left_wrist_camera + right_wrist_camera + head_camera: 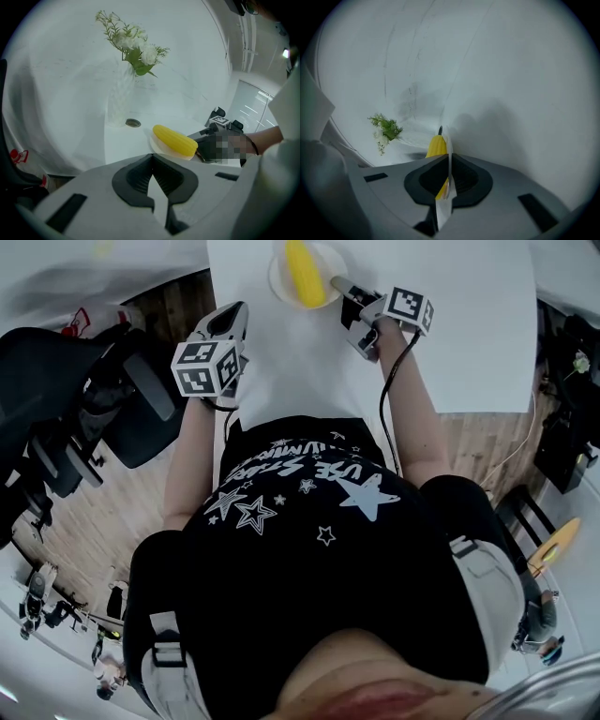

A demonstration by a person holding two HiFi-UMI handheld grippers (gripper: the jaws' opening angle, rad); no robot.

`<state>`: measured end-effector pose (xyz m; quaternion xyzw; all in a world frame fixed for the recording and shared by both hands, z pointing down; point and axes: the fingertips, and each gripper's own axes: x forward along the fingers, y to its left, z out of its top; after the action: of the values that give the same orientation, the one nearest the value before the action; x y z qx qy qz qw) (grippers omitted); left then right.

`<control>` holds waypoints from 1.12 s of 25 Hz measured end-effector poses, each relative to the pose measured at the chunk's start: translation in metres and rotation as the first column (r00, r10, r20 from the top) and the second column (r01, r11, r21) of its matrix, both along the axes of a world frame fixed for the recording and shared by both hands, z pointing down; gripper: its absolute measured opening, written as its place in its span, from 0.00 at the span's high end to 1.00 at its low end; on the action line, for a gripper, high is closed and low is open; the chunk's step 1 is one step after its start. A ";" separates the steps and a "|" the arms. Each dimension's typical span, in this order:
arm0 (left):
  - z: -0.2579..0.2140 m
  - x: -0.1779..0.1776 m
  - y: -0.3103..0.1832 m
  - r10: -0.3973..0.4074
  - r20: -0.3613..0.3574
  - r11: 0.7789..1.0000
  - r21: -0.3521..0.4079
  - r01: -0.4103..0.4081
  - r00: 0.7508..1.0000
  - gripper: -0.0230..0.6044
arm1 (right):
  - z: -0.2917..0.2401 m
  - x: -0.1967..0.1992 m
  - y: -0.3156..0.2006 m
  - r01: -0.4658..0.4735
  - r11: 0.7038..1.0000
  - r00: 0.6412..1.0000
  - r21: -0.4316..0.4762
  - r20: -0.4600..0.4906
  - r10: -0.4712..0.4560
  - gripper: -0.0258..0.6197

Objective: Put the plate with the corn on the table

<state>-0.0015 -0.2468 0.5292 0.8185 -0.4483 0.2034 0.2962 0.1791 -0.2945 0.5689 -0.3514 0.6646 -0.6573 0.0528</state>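
Head view and both gripper views, 1 moment.

(a) The white table (469,334) serves as the landmark. The plate (278,282) lies over the table's near part, close to the edge that faces me. 1 yellow corn (305,276) cob lies lengthwise on it. Whether the plate rests on the table top or hangs just above it, I cannot tell.

(b) My right gripper (342,287) reaches in over the table's near edge. Its 2 jaws are clamped on the plate's rim. In the right gripper view the rim shows edge-on as a thin white strip pinched between the dark pads, with the corn's tip behind it.

(c) My left gripper (236,317) hangs at the table's left edge, apart from the plate. Its jaws meet at the tips, with nothing between them.

(d) Farther in on the table stands a clear vase (119,98) with white flowers (136,47). A small round disc (133,123) lies on the table just beside the vase's foot.
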 end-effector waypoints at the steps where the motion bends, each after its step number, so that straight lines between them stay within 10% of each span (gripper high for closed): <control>1: 0.000 0.002 -0.001 0.004 -0.001 1.000 -0.001 -0.004 1.000 0.95 | 0.000 0.001 0.001 0.003 1.000 1.000 -0.002 -0.022 -0.003 0.93; 13: -0.003 0.023 -0.010 0.047 -0.016 0.999 0.001 -0.047 0.999 0.95 | -0.003 0.007 -0.004 0.002 1.000 0.974 0.017 -0.225 0.002 0.93; 28: -0.005 0.008 -0.004 0.052 -0.028 0.999 0.002 -0.052 0.998 0.95 | 0.007 0.005 0.007 0.106 0.994 0.835 0.002 -0.543 -0.088 0.81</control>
<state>0.0062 -0.2511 0.5245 0.8327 -0.4229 0.1993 0.2967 0.1843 -0.2877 0.5761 -0.4879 0.6797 -0.5222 -0.1652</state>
